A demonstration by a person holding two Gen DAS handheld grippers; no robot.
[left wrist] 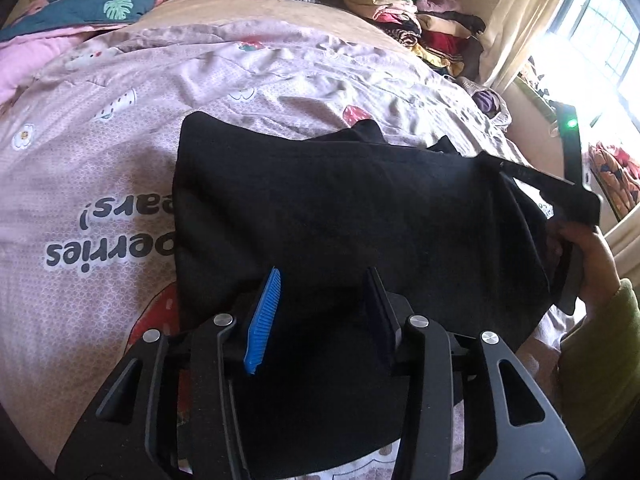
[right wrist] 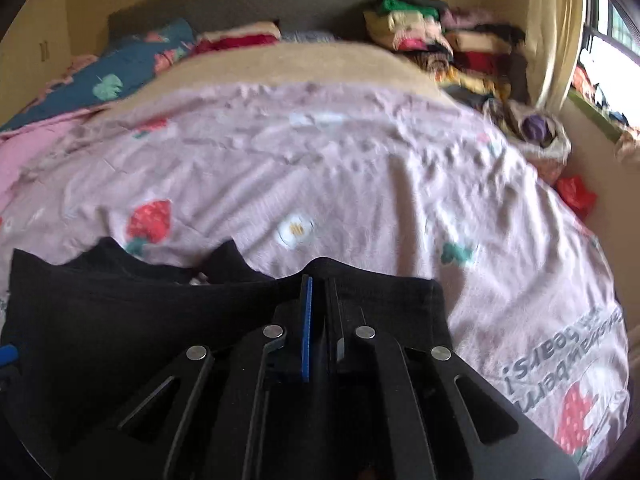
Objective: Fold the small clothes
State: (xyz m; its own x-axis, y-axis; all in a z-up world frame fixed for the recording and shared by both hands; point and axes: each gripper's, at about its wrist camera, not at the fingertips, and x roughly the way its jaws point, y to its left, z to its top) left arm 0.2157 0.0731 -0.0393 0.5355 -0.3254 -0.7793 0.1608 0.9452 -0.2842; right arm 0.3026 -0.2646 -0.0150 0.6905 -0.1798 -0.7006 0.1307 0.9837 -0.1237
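A black garment (left wrist: 340,208) lies spread on the pink strawberry-print bed cover (left wrist: 100,152). My left gripper (left wrist: 324,276) is open, its blue pad and dark pad apart over the garment's near edge. My right gripper (right wrist: 318,284) is shut on the garment's right edge (right wrist: 380,300); it also shows at the right in the left wrist view (left wrist: 560,196), held by a hand. The garment also shows in the right wrist view (right wrist: 120,312), which is blurred.
A pile of folded and loose clothes (left wrist: 420,20) stands at the far right of the bed. A teal leaf-print quilt (left wrist: 92,4) lies at the far left. A curtain and bright window (left wrist: 592,32) are at the right. The bed's right edge (right wrist: 580,208) is close.
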